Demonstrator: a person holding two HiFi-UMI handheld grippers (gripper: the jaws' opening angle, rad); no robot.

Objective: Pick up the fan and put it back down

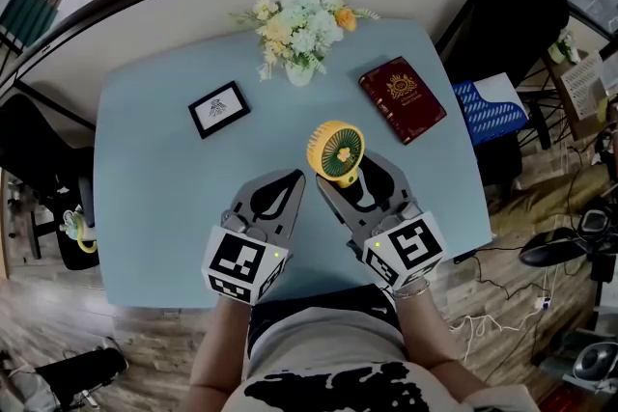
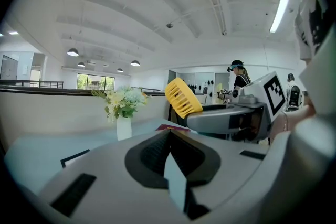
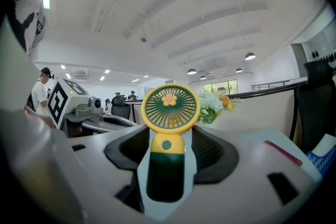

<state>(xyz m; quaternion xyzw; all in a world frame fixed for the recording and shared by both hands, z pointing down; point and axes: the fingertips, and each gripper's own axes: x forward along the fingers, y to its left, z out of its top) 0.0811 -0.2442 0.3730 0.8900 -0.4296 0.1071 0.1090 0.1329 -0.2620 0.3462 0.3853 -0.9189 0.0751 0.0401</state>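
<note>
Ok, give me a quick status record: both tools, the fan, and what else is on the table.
right tool: shut on the fan handle
left tool: shut, empty, beside the right one
fan: yellow and green, head upright above the jaws; cannot tell if its base is off the table
table: light blue
beyond the tools: vase of flowers, picture frame, red book
</note>
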